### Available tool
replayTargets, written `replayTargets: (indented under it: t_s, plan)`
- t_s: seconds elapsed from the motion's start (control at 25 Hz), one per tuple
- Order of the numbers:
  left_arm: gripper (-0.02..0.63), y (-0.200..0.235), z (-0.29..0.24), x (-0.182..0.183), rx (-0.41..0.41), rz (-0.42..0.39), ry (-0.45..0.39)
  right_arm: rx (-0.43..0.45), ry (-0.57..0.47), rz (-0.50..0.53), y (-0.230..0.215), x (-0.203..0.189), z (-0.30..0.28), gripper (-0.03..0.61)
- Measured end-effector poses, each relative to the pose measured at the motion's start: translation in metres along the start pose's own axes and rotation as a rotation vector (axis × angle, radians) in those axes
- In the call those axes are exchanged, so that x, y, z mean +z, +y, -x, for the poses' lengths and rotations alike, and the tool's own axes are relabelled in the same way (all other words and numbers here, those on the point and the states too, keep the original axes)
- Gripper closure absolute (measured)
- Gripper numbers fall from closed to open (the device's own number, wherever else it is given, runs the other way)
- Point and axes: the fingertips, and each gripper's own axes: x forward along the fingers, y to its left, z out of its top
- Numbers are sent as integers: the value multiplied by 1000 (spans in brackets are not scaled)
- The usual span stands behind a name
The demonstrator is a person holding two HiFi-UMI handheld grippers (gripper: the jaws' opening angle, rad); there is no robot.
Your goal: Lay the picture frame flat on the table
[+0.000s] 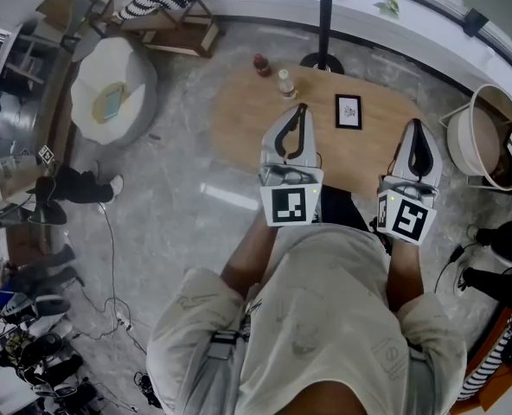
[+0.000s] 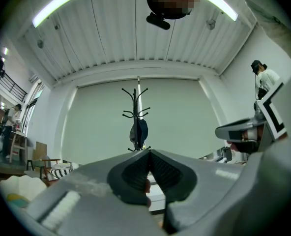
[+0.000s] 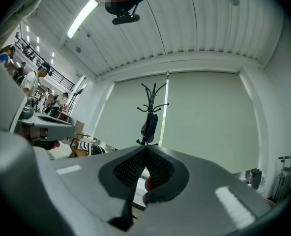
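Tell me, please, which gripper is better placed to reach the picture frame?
Left, by a little. The left gripper sits nearer the picture frame than the right gripper does. Both are shut and empty, so neither has another advantage.

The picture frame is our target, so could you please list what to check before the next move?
1. Picture frame in view on the table: ok.
2. Frame standing or already flat: cannot tell.
3. Left gripper empty: ok; jaws apart for a grasp: not ok, shut.
4. Right gripper empty: ok; jaws apart: not ok, shut.
5. Clear bottle and dark bottle apart from the frame: ok.
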Motion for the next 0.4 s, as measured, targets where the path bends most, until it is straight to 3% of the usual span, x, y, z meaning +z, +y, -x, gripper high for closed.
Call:
replayTargets:
  t_s: [0.4]
  plan:
    - [609,-1,1,1,1,40,6,-20,10,-3,-4,-3,-1,577]
